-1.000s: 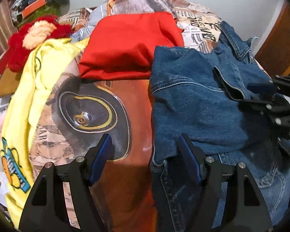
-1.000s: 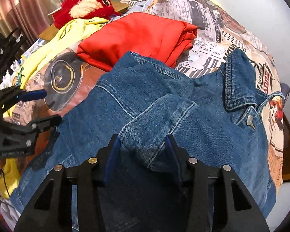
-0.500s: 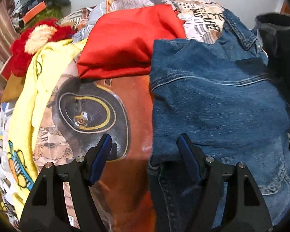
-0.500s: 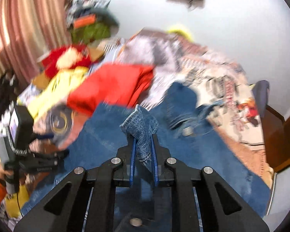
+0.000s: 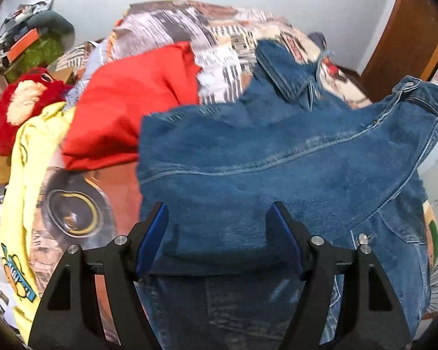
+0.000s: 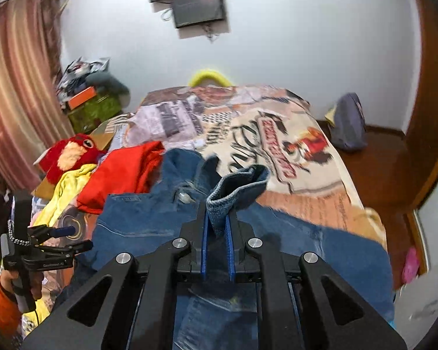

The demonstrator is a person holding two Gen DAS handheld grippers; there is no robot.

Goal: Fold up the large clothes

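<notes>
A blue denim jacket (image 5: 277, 160) lies spread on the bed, and its right side is pulled up off the cover. My right gripper (image 6: 217, 233) is shut on a fold of that denim, which sticks up from between its blue pads like a cuff (image 6: 239, 186). My left gripper (image 5: 219, 227) stands open just above the jacket's near left part. Denim lies under and between its fingers, and the pads do not press on it. In the right wrist view the left gripper (image 6: 81, 236) shows at the far left, held by a hand with an orange sleeve.
A folded red garment (image 5: 131, 110) lies left of the jacket, with a yellow garment (image 5: 35, 145) and a red plush toy (image 5: 17, 105) further left. The bed has a printed cover (image 6: 277, 134). A purple bag (image 6: 350, 125) sits on the floor by the wooden door at the right.
My right gripper has shut on a denim fold and lifted it, rolling and tipping up toward the wall. My left gripper, still open, has moved right over the jacket.
</notes>
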